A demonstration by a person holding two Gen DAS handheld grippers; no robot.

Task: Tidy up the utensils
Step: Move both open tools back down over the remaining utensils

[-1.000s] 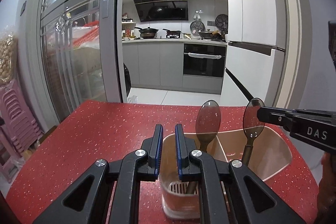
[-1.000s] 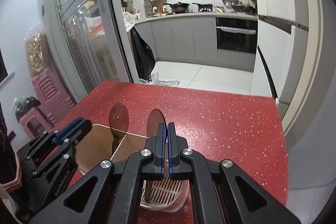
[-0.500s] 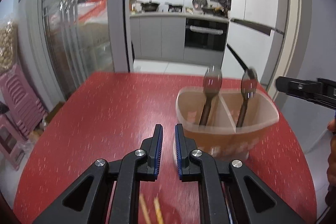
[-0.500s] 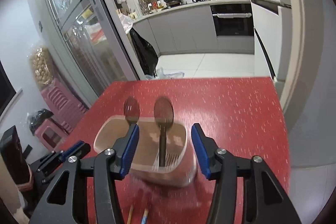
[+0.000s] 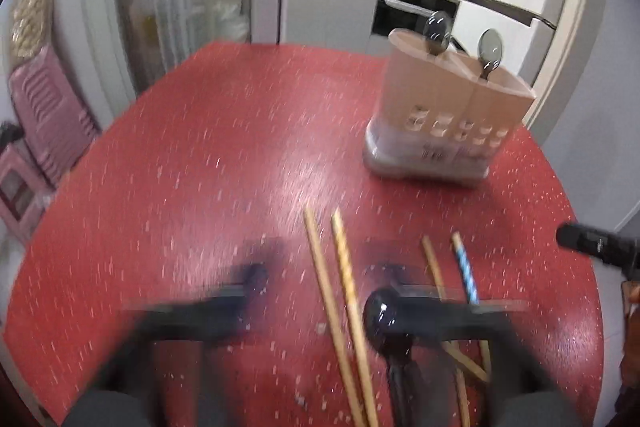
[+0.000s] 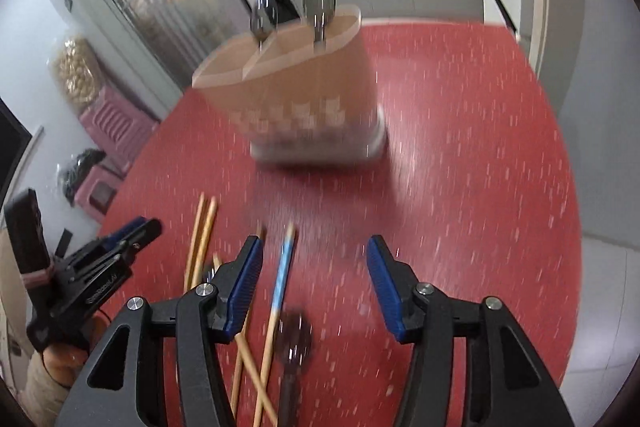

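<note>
Utensil holder (image 5: 448, 115) stands upright on red speckled table (image 5: 200, 187), far side, two spoons (image 5: 438, 29) poking up, one in each of two compartments. Chopsticks (image 5: 340, 291) lie loose on table nearer to both tools, some crossed; one blue-patterned stick (image 6: 282, 275) among them. Dark spoon (image 5: 382, 315) lies beside chopsticks. Right gripper (image 6: 316, 283) spread wide above blue stick and dark spoon, holding nothing. Left gripper (image 5: 320, 275) badly blurred in own view, probably spread, cannot tell for sure; hovers over chopsticks.

Black gripper (image 6: 316, 273), blue pads (image 6: 244, 279)
</note>
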